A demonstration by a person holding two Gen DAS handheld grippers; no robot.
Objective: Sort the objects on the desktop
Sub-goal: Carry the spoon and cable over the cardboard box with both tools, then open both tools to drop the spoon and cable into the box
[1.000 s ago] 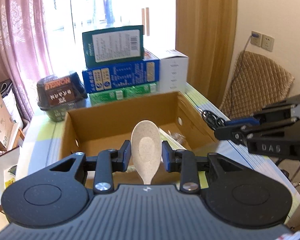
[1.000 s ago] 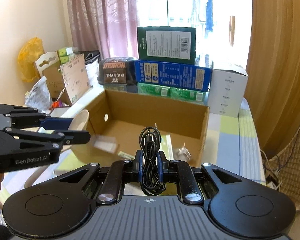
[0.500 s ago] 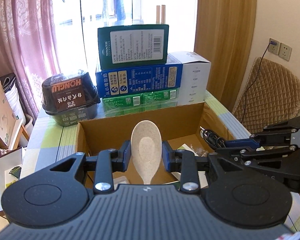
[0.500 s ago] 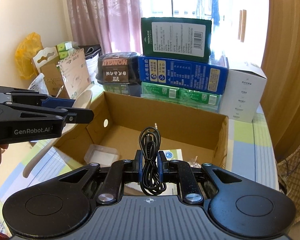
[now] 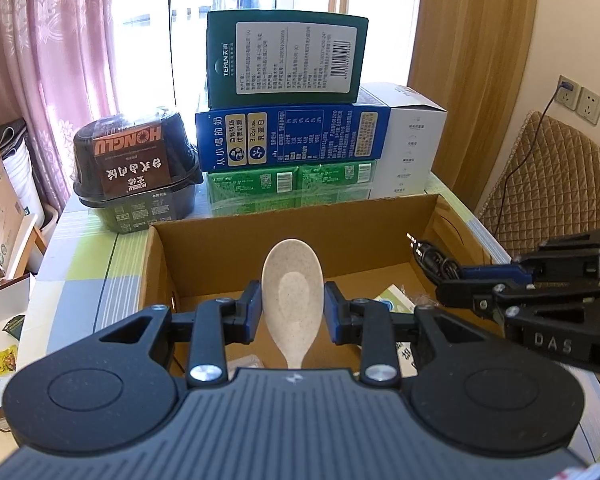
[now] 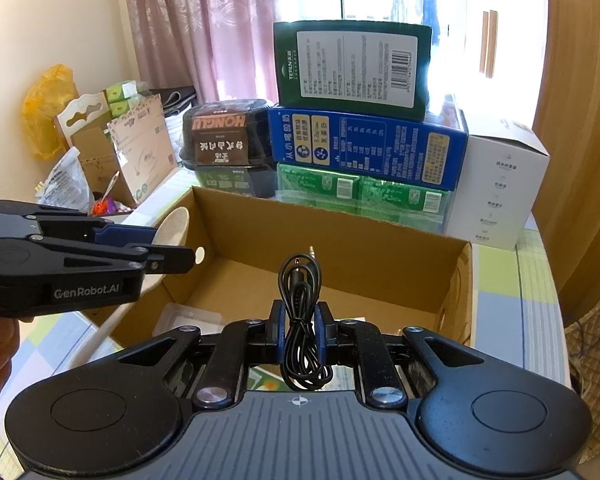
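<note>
My left gripper (image 5: 291, 300) is shut on a beige speckled spoon (image 5: 292, 284), bowl pointing forward, held over the near edge of an open cardboard box (image 5: 300, 216). My right gripper (image 6: 299, 322) is shut on a coiled black audio cable (image 6: 300, 304) above the same box (image 6: 340, 236). In the left wrist view the right gripper (image 5: 452, 276) comes in from the right with the cable (image 5: 432, 258) over the box's right side. The right wrist view shows the left gripper (image 6: 172, 248) and spoon (image 6: 174, 224) at the box's left wall. A clear plastic tray (image 6: 188, 316) and a leaflet lie inside.
Behind the box stands a stack of cartons: green (image 5: 286, 54), blue (image 5: 292, 138), green packs (image 5: 292, 184), and a white box (image 5: 412, 144). A black food container (image 5: 134, 168) sits at back left. A quilted chair (image 5: 548, 184) is right; cluttered cardboard and bags (image 6: 112, 152) lie left.
Both grippers have moved forward toward the cardboard box and a little lower; the box and stacked cartons loom larger. The spoon and cable stay gripped as before.
</note>
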